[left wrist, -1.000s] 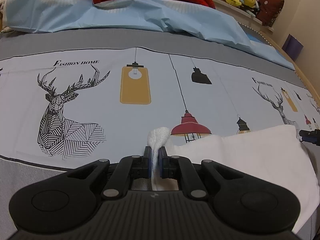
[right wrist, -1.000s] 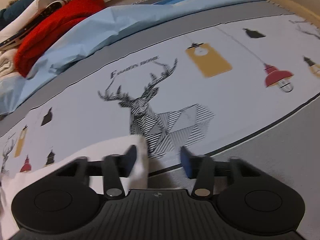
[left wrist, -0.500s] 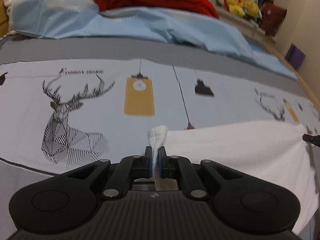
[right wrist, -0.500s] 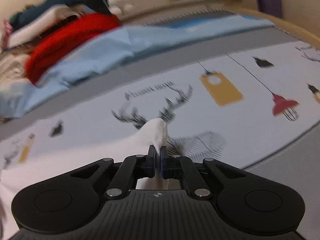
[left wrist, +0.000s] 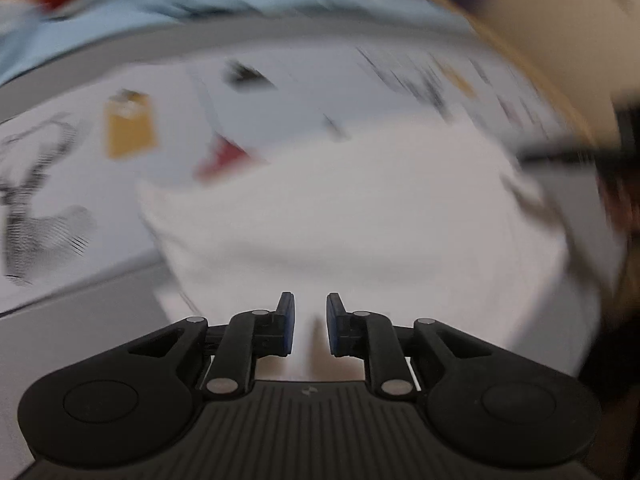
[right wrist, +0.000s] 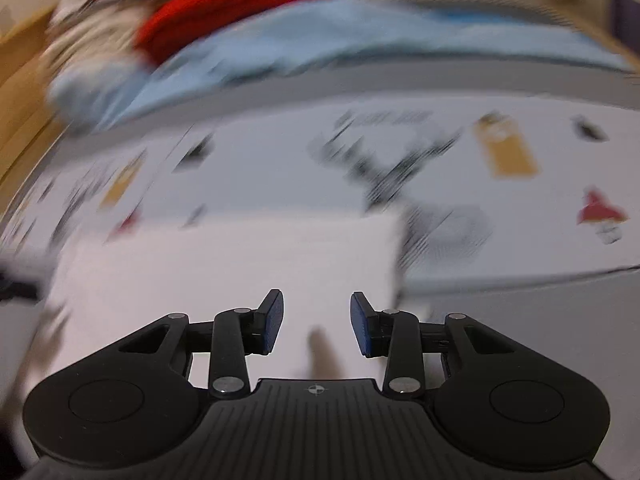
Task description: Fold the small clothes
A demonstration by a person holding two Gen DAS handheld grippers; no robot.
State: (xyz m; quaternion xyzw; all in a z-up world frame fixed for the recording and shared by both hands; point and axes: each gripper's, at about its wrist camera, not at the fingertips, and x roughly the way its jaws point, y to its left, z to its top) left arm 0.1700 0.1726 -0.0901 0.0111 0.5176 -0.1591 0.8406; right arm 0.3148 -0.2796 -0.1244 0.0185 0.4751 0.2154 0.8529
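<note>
Left gripper point(left wrist: 310, 322): jaws slightly parted, just been opening; nothing pinched, where half a second ago they clamped corner of white cloth point(left wrist: 360, 216). Right gripper point(right wrist: 317, 322): jaws spread wider, likewise just been opening; corner released. Inference: one fold laid down, both corners dropped; next fold or smoothing pending. Cloth now lies flat on printed bedsheet point(right wrist: 280, 168), directly beneath and ahead of both jaw pairs, not gripped. Beyond: blue cover point(right wrist: 320, 40), red garment point(right wrist: 224, 4). Both views motion-blurred.
</note>
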